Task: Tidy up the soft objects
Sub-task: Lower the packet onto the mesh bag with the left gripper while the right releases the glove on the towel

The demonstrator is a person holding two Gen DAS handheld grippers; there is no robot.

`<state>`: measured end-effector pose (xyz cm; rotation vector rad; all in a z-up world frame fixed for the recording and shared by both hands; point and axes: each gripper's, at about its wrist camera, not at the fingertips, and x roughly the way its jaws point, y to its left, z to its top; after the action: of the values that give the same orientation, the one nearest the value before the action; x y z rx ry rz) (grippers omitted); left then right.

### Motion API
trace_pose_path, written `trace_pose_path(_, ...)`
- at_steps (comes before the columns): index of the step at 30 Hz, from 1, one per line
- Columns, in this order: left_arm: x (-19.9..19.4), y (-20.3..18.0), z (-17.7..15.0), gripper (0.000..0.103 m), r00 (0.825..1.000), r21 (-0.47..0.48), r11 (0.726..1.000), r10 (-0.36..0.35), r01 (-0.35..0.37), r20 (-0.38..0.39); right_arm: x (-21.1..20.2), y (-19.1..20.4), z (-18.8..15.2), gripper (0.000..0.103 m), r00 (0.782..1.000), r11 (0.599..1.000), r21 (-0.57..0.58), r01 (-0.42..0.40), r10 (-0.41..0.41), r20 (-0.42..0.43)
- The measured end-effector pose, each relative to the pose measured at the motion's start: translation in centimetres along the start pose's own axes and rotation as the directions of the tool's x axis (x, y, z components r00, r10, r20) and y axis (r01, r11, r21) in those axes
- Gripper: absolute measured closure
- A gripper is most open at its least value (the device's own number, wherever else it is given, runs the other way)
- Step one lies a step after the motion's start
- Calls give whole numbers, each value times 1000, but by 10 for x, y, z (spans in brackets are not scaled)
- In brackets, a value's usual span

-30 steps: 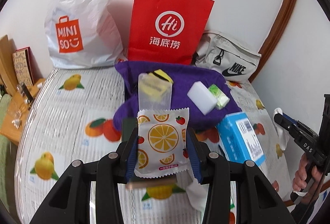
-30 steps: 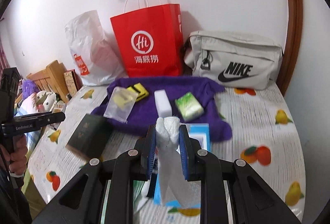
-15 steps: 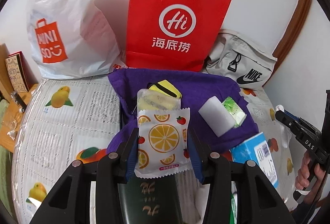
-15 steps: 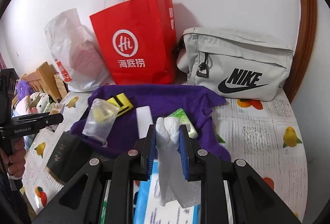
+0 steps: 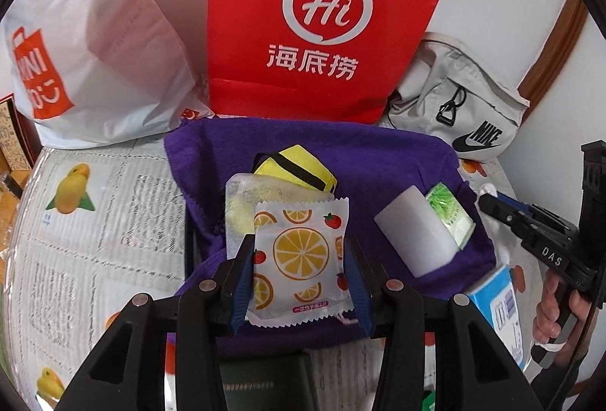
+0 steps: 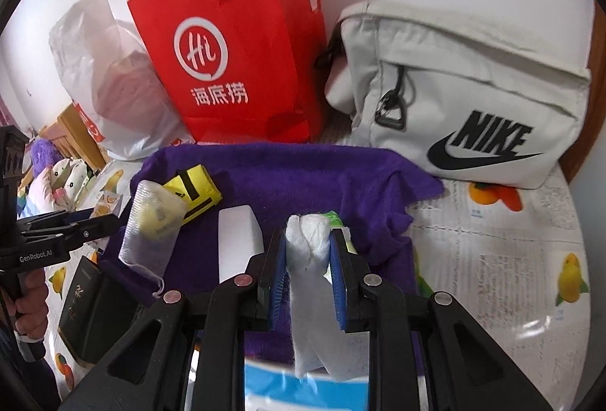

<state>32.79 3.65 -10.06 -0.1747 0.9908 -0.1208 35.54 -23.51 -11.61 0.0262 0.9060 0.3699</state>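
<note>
The left gripper (image 5: 301, 261) is pinching an orange-print sachet (image 5: 299, 259) between its blue pads, holding it upright just over the near edge of the purple towel (image 5: 378, 161). The right gripper (image 6: 307, 265) is clamped on a crumpled white tissue (image 6: 307, 240), whose loose end hangs down between the fingers over a blue box (image 6: 303, 388). Already lying on the towel: a yellow pouch (image 5: 299, 164) with black stripes, a clear mesh bag (image 5: 242, 206) leaning on it right behind the sachet, a white sponge (image 5: 413, 233) and a green tissue pack (image 5: 450, 218) touching the sponge's right side. In the right wrist view the tissue pack is mostly hidden behind the gripper. A dark green booklet (image 6: 89, 301) sits off the towel's left corner on the fruit-print tablecloth (image 6: 492, 240). Along the wall behind stand a white Miniso bag (image 5: 94, 43), a red paper bag (image 5: 322, 17) and a grey Nike bag (image 6: 473, 96), all just beyond the towel's far edge.
</note>
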Motion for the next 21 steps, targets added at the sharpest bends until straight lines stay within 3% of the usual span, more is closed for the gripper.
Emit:
trace_pose_path(10,29,1,9,57,999,1,1000,7,-7,-49,40,0,0,79,996,999,-33,4,-7,-92)
trace_pose_path(13,34,0,10,54,998,6,1000,5,-5,-55,47,-3,0,79,993,1000,-22,3,-6,-117)
trace_pose_path(14,34,0,11,48,999,4,1000,3,-3,-54,47,-4,0,79,993,1000,-16,-2,0,-115)
trace_pose_path(16,36,0,12,41,999,-8,1000,-6,6,-54,45,-5,1,73,995,1000,-12,-6,5,-104)
trace_pose_path(18,37,1,12,29,998,-23,1000,-7,6,-57,42,-6,1,52,996,1000,-15,0,-1,-93)
trace_pose_path(21,38,-1,12,28,998,-28,1000,2,-3,-62,37,-7,2,45,998,1000,-15,-1,0,-70)
